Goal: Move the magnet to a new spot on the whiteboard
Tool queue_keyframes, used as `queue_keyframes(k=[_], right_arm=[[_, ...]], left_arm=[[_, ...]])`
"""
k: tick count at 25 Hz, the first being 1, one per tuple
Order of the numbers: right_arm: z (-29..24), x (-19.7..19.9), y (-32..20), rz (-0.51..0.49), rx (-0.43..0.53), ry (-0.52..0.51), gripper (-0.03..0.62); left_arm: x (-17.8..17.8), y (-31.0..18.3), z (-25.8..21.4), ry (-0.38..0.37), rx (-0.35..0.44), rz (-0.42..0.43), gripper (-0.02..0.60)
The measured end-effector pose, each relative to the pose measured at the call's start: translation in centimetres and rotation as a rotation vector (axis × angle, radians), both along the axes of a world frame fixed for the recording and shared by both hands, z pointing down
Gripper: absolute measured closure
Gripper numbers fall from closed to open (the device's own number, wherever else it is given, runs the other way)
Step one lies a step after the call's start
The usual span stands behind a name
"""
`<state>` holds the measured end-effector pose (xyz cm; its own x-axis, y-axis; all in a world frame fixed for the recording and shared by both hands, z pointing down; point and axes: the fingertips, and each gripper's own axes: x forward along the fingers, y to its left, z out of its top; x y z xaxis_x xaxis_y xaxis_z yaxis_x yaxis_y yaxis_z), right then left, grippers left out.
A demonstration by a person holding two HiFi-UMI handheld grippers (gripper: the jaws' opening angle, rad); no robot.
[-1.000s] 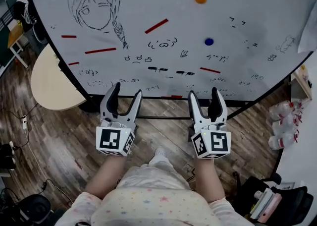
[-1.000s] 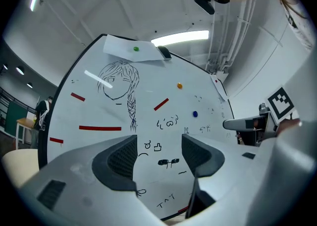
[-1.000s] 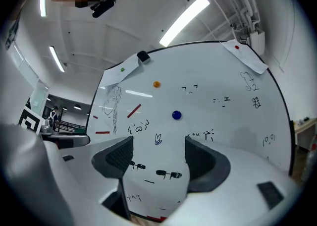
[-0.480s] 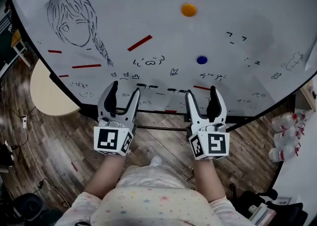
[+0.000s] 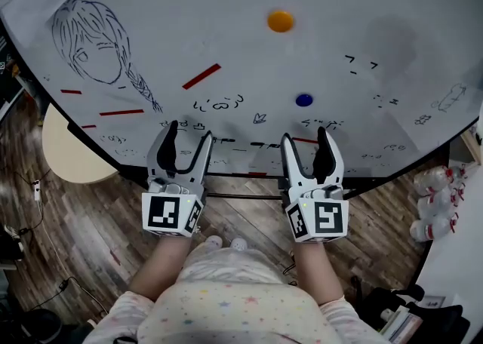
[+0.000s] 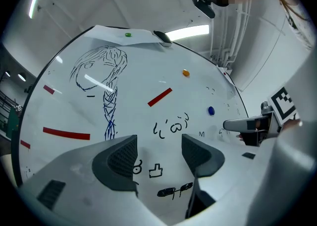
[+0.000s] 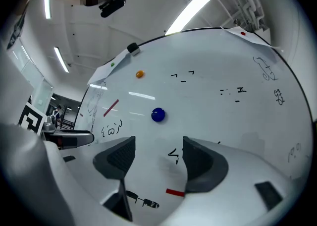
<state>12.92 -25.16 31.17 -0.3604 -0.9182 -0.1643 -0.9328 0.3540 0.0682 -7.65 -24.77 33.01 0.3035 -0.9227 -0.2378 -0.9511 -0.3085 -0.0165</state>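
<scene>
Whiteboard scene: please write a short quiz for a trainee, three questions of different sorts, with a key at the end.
1. Fill in the missing word: on the whiteboard, the orange magnet sits ____ (higher / lower) than the blue magnet.
2. Which magnet is nearer to the right gripper? A: the orange one. B: the blue one.
3. True or false: both grippers are shut on magnets.

Key: 1. higher. 2. B. 3. False: the left gripper and the right gripper both have their jaws apart, with nothing between them.
</scene>
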Motion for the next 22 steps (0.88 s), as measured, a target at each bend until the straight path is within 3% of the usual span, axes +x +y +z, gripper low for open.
queue_keyframes(k=[22], right_arm=[[-3.5,-1.5,-1.3,0.046,0.072,0.027,0.341]], left_arm=[[-0.9,-1.0,-3.3,-0.037,0.099,0.045,0.324]])
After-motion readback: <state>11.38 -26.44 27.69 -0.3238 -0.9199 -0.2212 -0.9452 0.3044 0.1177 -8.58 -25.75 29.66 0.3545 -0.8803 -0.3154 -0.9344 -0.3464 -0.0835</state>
